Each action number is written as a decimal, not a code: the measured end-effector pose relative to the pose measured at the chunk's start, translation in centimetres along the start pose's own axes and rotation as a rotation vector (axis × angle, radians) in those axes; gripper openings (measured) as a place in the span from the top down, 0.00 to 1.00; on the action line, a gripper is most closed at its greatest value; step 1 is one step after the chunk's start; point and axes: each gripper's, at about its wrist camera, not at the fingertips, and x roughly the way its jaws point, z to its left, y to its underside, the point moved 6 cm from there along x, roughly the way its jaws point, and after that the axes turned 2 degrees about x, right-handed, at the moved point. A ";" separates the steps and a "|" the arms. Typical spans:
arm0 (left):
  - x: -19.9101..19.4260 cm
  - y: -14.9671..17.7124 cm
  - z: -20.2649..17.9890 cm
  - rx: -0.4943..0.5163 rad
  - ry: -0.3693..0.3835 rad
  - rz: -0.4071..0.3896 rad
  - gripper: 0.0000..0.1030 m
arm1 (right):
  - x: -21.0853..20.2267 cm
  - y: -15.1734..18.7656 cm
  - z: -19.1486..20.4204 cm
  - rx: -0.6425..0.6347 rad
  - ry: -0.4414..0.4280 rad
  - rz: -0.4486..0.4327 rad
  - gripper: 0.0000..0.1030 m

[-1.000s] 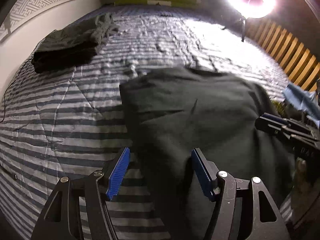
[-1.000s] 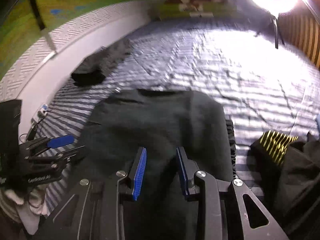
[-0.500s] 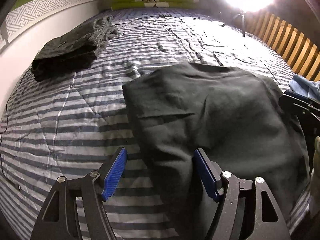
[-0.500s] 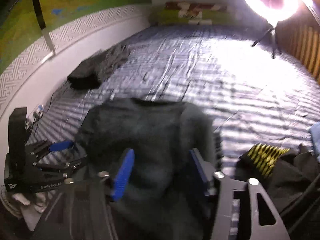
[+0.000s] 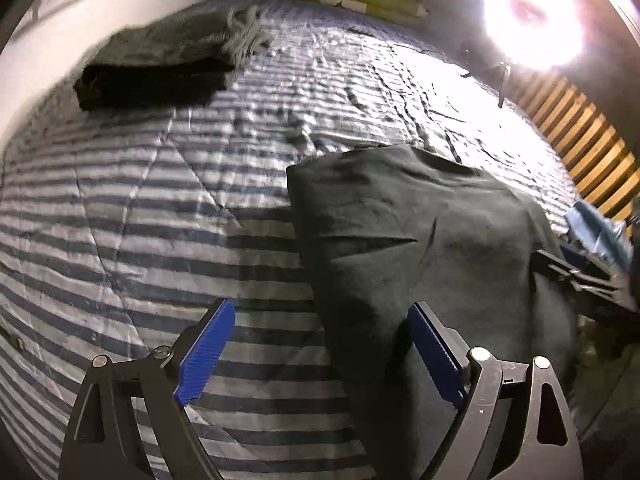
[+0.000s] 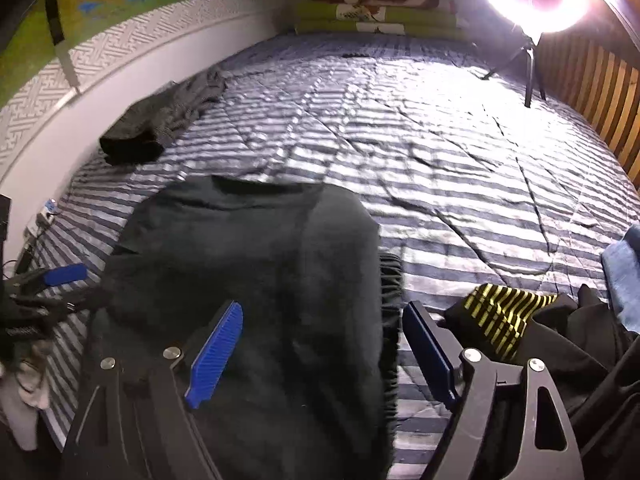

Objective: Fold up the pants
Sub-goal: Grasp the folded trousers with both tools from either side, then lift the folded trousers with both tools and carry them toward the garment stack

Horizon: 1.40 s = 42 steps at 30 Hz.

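Both my left gripper [image 5: 316, 354] and right gripper [image 6: 320, 354] are opening, gripping nothing, over the pants [image 6: 256, 264] at the bed's [image 5: 140, 208] near edge: soft, limp cloth, best pinched at corners.

Dark pants [image 6: 248, 248] are lying folded near the bed's [image 6: 440, 152] front edge. The right gripper [image 6: 320, 344] is opening over them, blue fingers [image 6: 216, 354] not pressing the cloth. The left gripper [image 6: 48, 288] sits at the pants' left side.
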 end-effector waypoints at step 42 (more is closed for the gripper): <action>4.5 -1.4 -4.1 0.016 0.197 0.064 0.80 | 3.3 -0.3 -1.8 0.224 -0.363 0.110 0.59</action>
